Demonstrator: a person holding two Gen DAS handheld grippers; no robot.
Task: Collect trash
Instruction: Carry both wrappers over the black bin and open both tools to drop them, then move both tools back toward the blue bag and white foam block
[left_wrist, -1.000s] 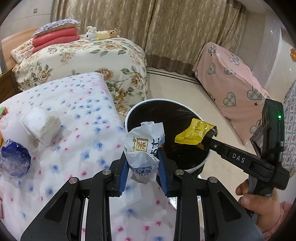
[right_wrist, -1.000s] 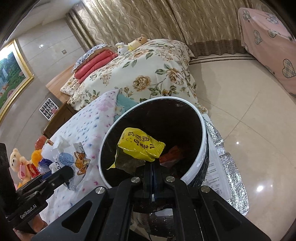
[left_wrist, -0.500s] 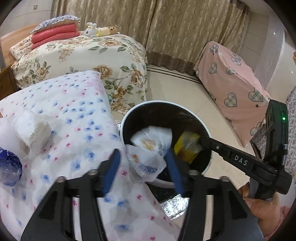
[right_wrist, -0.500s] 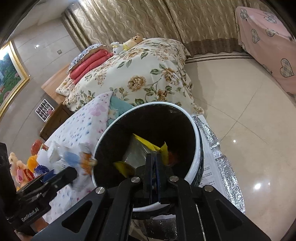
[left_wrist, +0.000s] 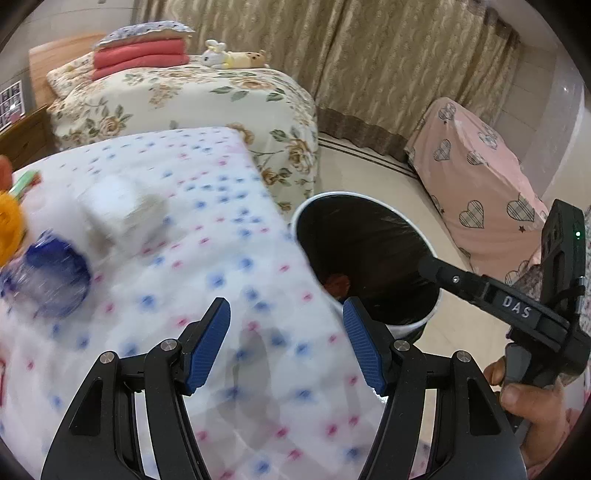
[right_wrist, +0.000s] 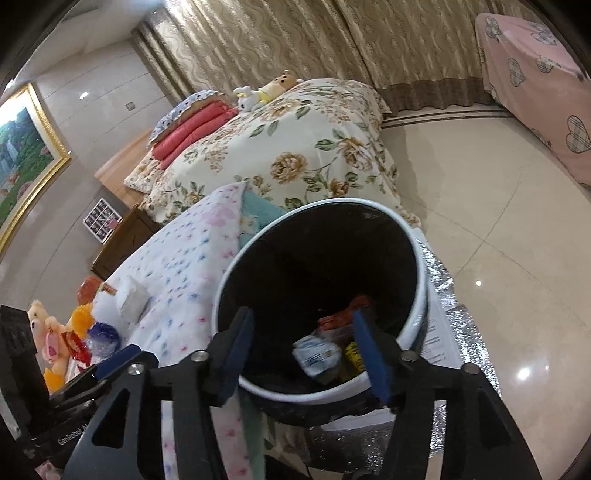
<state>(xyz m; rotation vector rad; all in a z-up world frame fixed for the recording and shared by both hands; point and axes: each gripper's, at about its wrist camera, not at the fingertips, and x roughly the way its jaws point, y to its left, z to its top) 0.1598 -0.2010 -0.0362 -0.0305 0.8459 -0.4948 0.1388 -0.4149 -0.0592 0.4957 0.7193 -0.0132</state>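
The bin (right_wrist: 417, 258) stands beside the counter (left_wrist: 207, 236) and already holds wrappers (right_wrist: 317, 352). Both the right claw (right_wrist: 310, 354), whose jaws have just been opening, and the left claw (left_wrist: 286, 345) are spread and empty; swing the left toward the blue wrapper (left_wrist: 48, 273), approaching low.

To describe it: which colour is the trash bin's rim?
White, on the trash bin; clearest in the right wrist view.
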